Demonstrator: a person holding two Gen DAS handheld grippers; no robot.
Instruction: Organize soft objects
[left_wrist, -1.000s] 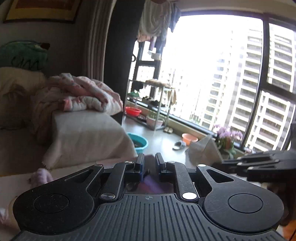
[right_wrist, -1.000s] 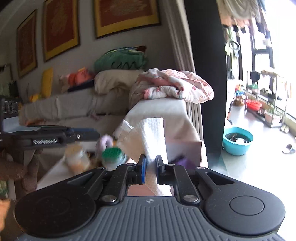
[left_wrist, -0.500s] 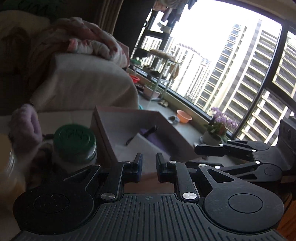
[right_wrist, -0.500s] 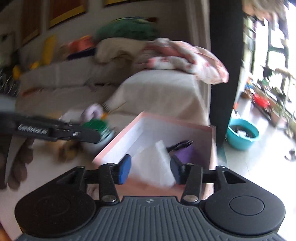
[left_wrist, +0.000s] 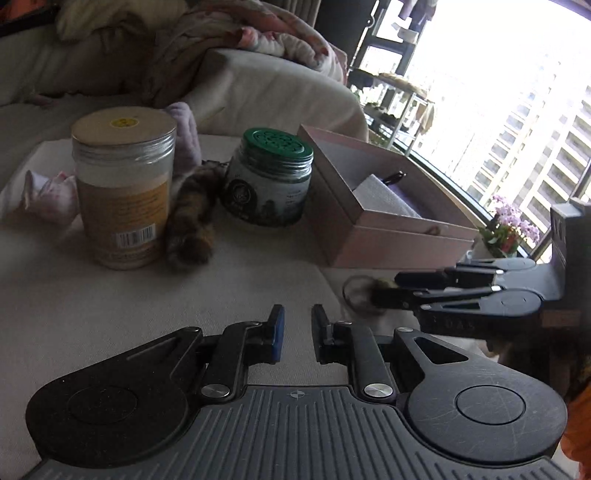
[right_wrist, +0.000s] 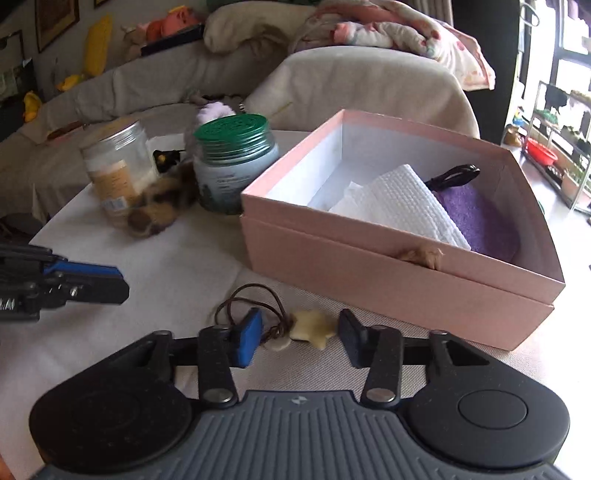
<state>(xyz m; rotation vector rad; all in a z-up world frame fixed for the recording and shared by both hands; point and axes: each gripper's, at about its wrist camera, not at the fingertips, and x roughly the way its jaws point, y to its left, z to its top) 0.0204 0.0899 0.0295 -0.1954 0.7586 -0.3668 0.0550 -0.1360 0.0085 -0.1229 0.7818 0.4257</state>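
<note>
A pink box (right_wrist: 388, 273) on the cloth-covered table holds a white towel (right_wrist: 402, 206), a purple cloth (right_wrist: 484, 225) and a black item (right_wrist: 452, 174). My right gripper (right_wrist: 300, 338) is open, low over the table, its fingers on either side of a cream star charm on a brown cord (right_wrist: 312, 326). My left gripper (left_wrist: 297, 332) is open by a narrow gap and empty over bare cloth; it shows in the right wrist view (right_wrist: 110, 282). A brown furry toy (left_wrist: 190, 218) lies between two jars. The box (left_wrist: 380, 218) also shows in the left wrist view.
A tall tan-lidded jar (left_wrist: 123, 184) and a green-lidded jar (left_wrist: 269, 177) stand left of the box. A lilac plush (left_wrist: 186, 133) sits behind them, a pink soft item (left_wrist: 51, 195) at far left. Sofa with a blanket (right_wrist: 399, 29) behind; window at right.
My right gripper let go of the white towel, which now lies in the box, then opened wide and dropped to the star charm. My left gripper tilted down toward the table.
</note>
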